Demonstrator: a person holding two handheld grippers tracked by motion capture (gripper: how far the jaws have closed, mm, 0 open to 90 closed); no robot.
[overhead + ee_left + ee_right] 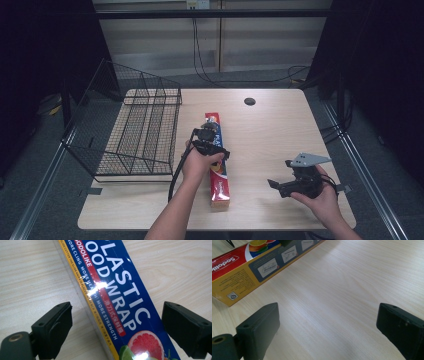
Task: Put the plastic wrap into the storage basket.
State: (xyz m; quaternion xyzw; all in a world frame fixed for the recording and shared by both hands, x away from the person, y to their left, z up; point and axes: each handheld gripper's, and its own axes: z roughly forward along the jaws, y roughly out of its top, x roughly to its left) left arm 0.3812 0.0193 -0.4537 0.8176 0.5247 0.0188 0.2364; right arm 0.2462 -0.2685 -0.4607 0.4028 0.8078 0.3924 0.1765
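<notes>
A long plastic wrap box [220, 182], blue and red with a yellow edge, lies flat along the middle of the wooden table [280, 130]. My left gripper [208, 136] hovers over the box's far half. In the left gripper view the box [117, 287] runs between the two jaws, and the left gripper [116, 307] stands open, with a gap on each side of the box. My right gripper [274, 185] is held low at the front right, open, pointing left toward the box. In the right gripper view the right gripper [328, 306] frames bare wood, with the box end [242, 270] ahead at upper left.
A black wire basket [135, 130] stands on the table's left part, close beside the box. A dark round cable hole [249, 101] sits near the far edge. Cables hang behind the table. Bare wood lies between the box and the right gripper.
</notes>
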